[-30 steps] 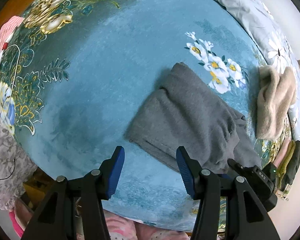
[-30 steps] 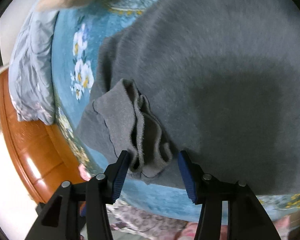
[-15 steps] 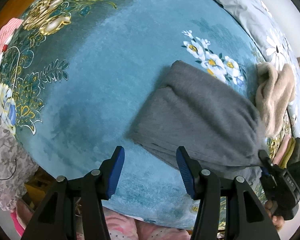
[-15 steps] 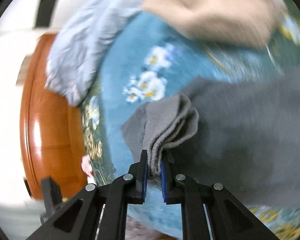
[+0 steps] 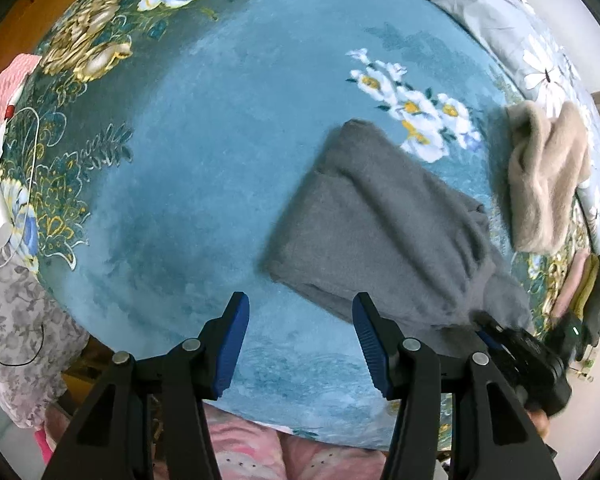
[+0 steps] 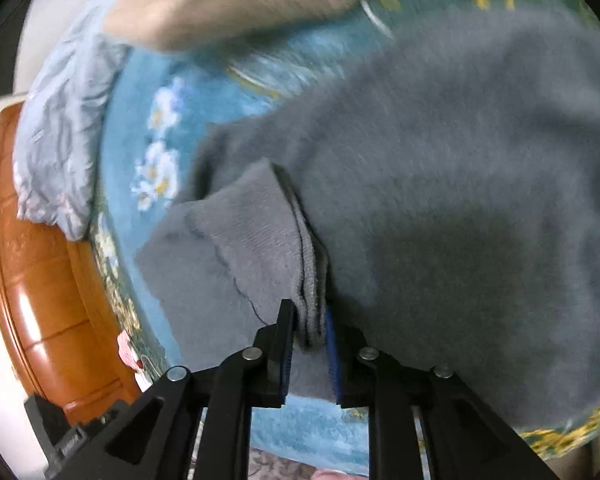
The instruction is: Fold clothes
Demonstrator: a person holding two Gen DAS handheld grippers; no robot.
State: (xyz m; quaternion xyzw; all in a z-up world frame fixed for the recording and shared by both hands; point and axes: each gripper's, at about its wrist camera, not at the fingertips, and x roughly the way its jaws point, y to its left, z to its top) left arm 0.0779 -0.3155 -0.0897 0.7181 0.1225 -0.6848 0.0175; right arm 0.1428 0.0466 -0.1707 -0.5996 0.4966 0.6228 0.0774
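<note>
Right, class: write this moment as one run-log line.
task: fold clothes | right gripper: shut on grey garment cuff | left gripper: open, empty, above blue bedspread | beige garment: aside

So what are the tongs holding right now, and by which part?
The right tongs grip the grey garment by its bunched ribbed cuff edge. The left tongs are open, holding nothing.

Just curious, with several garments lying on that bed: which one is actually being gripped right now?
The gray garment. The right gripper pinches its bunched edge, while the beige fluffy one lies untouched beside it and the left gripper hangs open.
</note>
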